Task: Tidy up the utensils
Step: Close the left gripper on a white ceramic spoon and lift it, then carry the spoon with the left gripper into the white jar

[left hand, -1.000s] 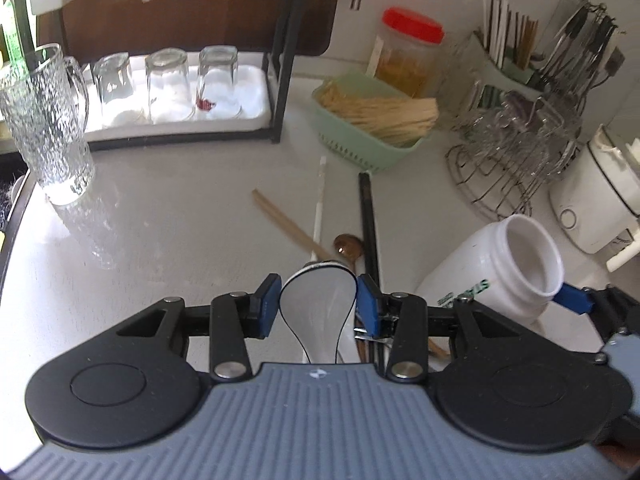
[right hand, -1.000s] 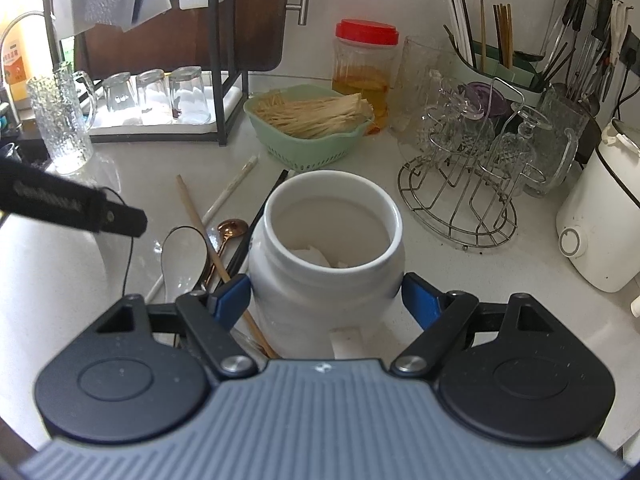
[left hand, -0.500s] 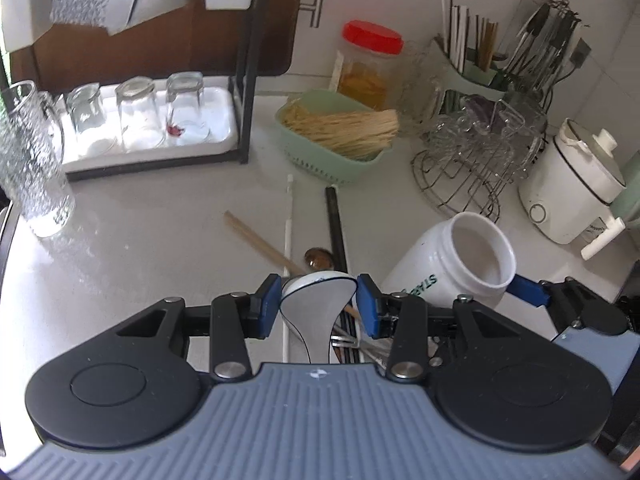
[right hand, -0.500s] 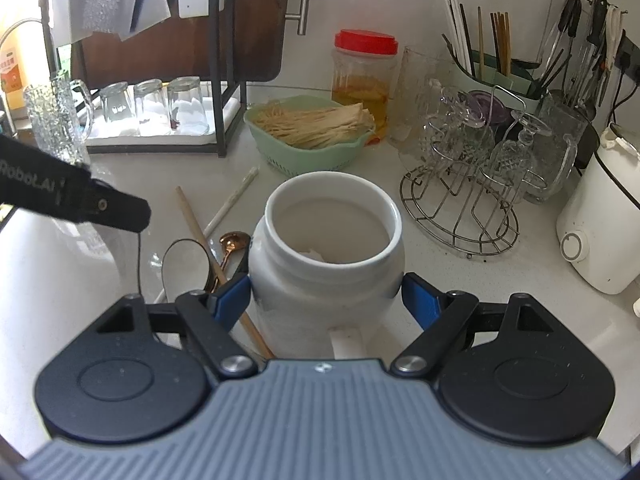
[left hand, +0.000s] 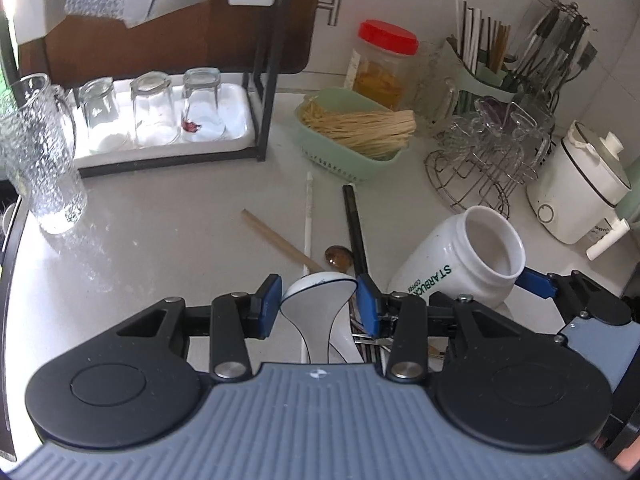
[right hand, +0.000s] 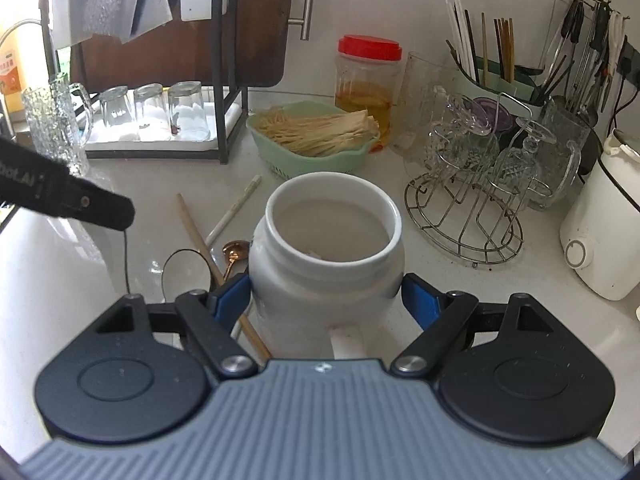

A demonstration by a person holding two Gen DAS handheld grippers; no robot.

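Spoon (left hand: 320, 300), glossy white ceramic, pinched between left tongs (left hand: 318, 306).

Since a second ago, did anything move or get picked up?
The white spoon has lifted off the counter in the left gripper; in the right wrist view its spot beside the wooden chopstick is now bare. The right gripper still clamps the white jar. Everything else stayed put.

Both views are bright with soft daylight entering from the upper left of the frame, where it blows out to white. The counter (left hand: 160, 240) shows pale glare and faint shadows. Fisheye bending curves the edges; focus is sharp, with no motion blur.
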